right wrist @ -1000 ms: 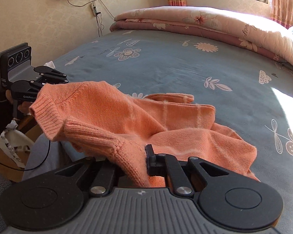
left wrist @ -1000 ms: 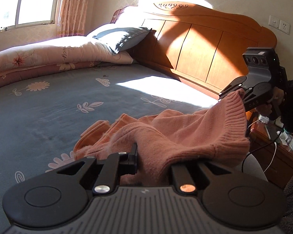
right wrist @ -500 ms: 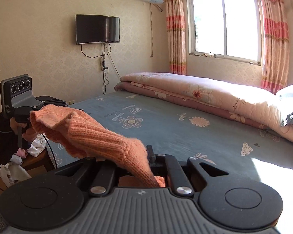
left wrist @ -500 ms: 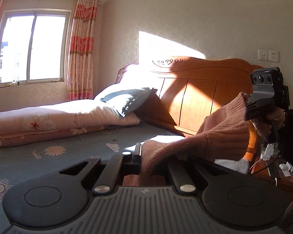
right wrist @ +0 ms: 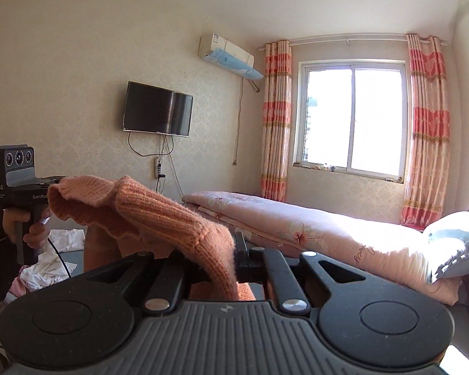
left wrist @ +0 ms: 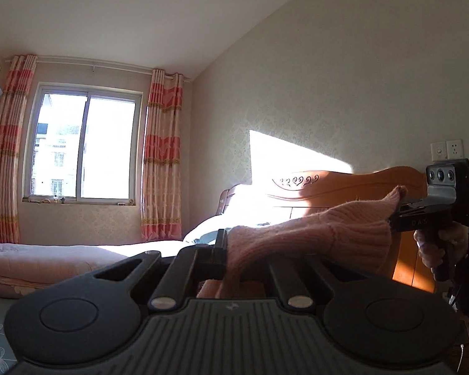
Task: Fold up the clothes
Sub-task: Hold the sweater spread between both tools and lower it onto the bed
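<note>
Above the bed (right wrist: 312,228) — sweater (right wrist: 159,215) stretched between both hand-held grippers.

Wrist views face each other — level.

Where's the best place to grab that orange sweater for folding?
By its ribbed hem, one corner each, from opposite sides. The sweater already stretches between the left gripper and right gripper, both clamped on that thick edge, so the body probably hangs flat below.

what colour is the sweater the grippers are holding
Salmon-orange ribbed knit sweater; shows best in the right wrist view, pinker in the left.
</note>
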